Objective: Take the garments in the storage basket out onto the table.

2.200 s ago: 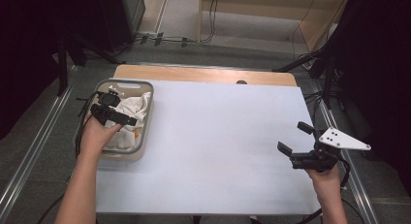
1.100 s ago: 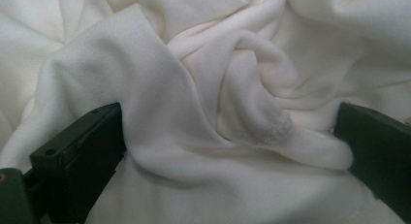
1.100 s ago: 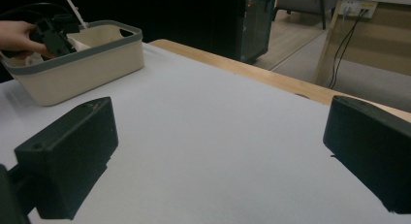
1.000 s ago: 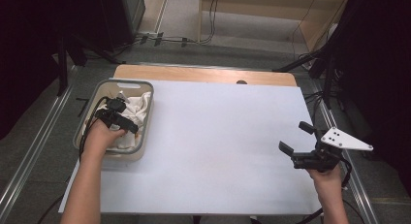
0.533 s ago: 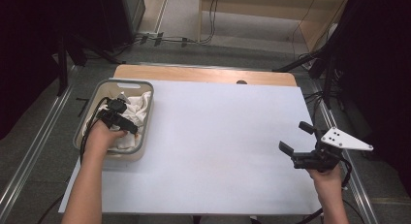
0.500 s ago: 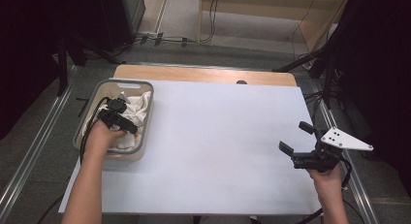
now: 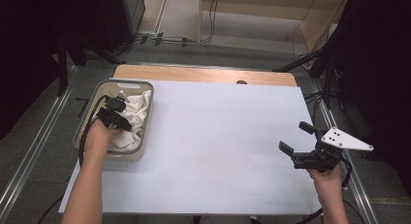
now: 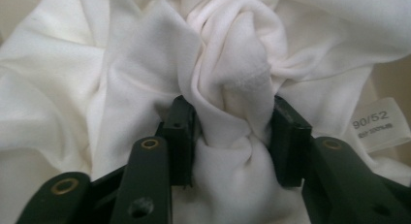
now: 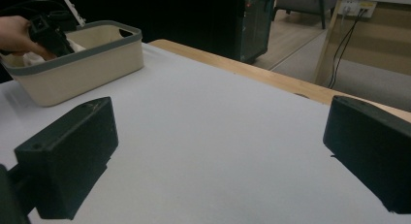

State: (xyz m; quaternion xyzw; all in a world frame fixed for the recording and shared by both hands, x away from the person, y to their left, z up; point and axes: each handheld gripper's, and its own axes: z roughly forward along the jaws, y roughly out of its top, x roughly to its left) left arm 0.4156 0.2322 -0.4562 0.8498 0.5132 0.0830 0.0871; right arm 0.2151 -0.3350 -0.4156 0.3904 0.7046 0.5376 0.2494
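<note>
The left gripper (image 7: pixel 115 116) sits inside the beige rectangular plastic basket with a grey rim (image 7: pixel 141 83), at the left of the high view. In the left gripper view, its two black jaws are clamped on a twisted fold of crumpled white cloth (image 8: pixel 228 103), with the fabric bunched between the two pads. A small white sewn-in label printed "90/52" (image 8: pixel 380 124) lies at the right edge of that view, beside the right jaw. The cloth fills most of the basket's interior.

The basket rests on the white sheet covering the table (image 7: pixel 218 136), at the sheet's upper left corner. A strip of bare light wooden tabletop (image 7: pixel 203 74) shows along the far edge of the sheet.

The right gripper (image 7: pixel 298 141) is held just above the sheet at the lower right of the high view, well apart from the basket. Its jaws stand wide apart with nothing between them; the right gripper view shows bare white sheet between the two black pads.
</note>
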